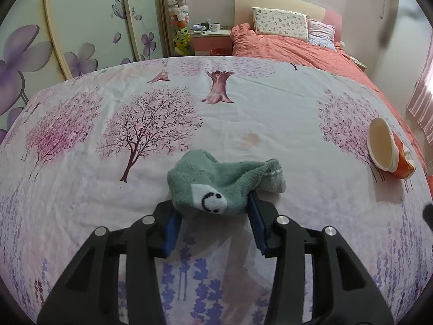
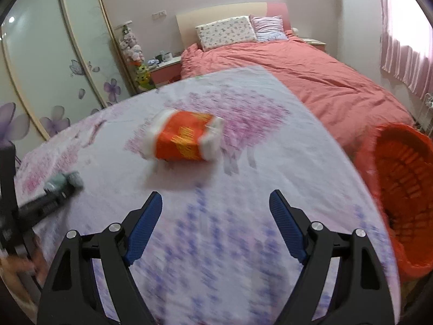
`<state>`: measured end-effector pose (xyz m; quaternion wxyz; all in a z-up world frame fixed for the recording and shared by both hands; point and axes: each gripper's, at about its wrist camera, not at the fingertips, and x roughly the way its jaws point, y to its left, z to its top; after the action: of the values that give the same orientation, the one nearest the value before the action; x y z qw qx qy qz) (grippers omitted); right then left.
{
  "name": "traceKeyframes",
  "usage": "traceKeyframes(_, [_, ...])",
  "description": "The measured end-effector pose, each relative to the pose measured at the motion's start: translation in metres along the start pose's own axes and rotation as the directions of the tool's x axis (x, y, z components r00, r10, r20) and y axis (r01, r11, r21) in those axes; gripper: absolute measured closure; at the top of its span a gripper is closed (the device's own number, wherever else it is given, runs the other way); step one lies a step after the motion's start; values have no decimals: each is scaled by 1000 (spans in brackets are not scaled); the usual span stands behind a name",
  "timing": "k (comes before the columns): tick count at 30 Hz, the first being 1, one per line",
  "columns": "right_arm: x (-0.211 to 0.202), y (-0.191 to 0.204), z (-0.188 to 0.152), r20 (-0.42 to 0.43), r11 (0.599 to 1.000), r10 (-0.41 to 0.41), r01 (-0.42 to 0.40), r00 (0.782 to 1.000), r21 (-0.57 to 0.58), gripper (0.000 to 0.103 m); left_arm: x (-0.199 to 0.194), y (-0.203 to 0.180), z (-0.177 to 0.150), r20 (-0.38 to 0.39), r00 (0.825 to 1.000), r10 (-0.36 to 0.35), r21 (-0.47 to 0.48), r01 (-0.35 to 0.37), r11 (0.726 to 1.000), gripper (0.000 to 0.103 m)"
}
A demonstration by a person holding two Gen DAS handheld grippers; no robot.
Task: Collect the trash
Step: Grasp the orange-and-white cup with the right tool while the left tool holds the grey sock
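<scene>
green sock (image 1: 216, 184): crumpled, smiley patch shown, near centre | paper cup (image 1: 387, 149): orange and white, tipped on its side, far right | orange basket (image 2: 400, 195): placed right

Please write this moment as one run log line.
left gripper: shut on green sock | right gripper: open, empty | paper cup: lying on sheet

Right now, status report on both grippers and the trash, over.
Left gripper shut on green sock. Right gripper open, empty, facing tipped orange paper cup. Red basket right. Path clear.
</scene>
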<state>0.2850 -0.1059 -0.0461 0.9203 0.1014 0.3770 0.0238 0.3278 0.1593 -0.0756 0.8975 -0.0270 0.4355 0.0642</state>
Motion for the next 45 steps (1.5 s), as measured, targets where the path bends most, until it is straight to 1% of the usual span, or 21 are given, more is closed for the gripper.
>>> traceKeyframes(4, [16, 31, 20, 32, 999, -37, 38, 999, -17, 20, 0, 2, -1, 1, 1000, -10, -9, 10, 1000, 58])
traceKeyframes(5, [20, 35, 22, 34, 999, -47, 48, 998, -17, 18, 0, 3, -1, 2, 1000, -11, -11, 11, 1000, 58])
traceKeyframes(8, [36, 50, 30, 37, 994, -100, 101, 994, -33, 16, 0, 3, -1, 2, 1000, -13, -13, 13, 1000, 58])
traceKeyframes(10, [48, 59, 34, 32, 985, -157, 159, 987, -74, 16, 0, 3, -1, 1, 1000, -13, -12, 13, 1000, 58])
traceKeyframes(12, [49, 59, 32, 32, 970, -212, 214, 977, -112, 17, 0, 3, -1, 2, 1000, -16, -15, 16, 1000, 58])
traceKeyframes(13, [48, 57, 31, 35, 966, -225, 228, 974, -121, 17, 0, 4, -2, 2, 1000, -17, -16, 17, 1000, 58])
traceKeyframes(14, [45, 52, 28, 39, 964, -233, 236, 972, -118, 17, 0, 4, -2, 3, 1000, -20, -18, 20, 1000, 58])
traceKeyframes(17, [33, 27, 20, 39, 965, -253, 255, 967, -63, 17, 0, 5, -2, 4, 1000, -25, -22, 25, 999, 58])
traceKeyframes(19, [27, 9, 15, 36, 965, -263, 263, 964, -10, 20, 0, 5, -2, 4, 1000, -28, -24, 28, 999, 58])
traceKeyframes(20, [25, -3, 13, 26, 967, -256, 255, 966, 26, 24, 0, 5, -2, 5, 1000, -29, -25, 29, 999, 58])
traceKeyframes(23, [32, -21, 16, -9, 977, -191, 191, 982, 95, 33, 0, 6, -2, 5, 1000, -28, -25, 28, 999, 58])
traceKeyframes(26, [34, -22, 17, -12, 984, -152, 153, 988, 89, 42, -1, 6, -3, 5, 1000, -29, -26, 29, 999, 58])
traceKeyframes(31, [41, -10, 20, -18, 992, -116, 116, 993, 51, 58, -1, 6, -3, 4, 1000, -27, -24, 27, 999, 58])
traceKeyframes(33, [45, -11, 22, -28, 992, -110, 112, 994, 56, 70, -1, 6, -3, 5, 1000, -29, -25, 29, 999, 58])
traceKeyframes(34, [47, -13, 22, -36, 992, -107, 109, 994, 65, 75, -1, 6, -3, 5, 1000, -30, -26, 30, 999, 58])
traceKeyframes(35, [47, -13, 22, -41, 991, -107, 110, 993, 70, 84, -1, 5, -3, 5, 1000, -29, -25, 29, 999, 58])
traceKeyframes(39, [43, -20, 20, -35, 989, -100, 103, 994, 102, 89, -1, 5, -3, 3, 1000, -22, -20, 23, 1000, 58])
traceKeyframes(45, [37, -17, 17, -17, 991, -105, 106, 994, 77, 92, 0, -3, -2, 0, 1000, 3, 13, -3, 1000, 56])
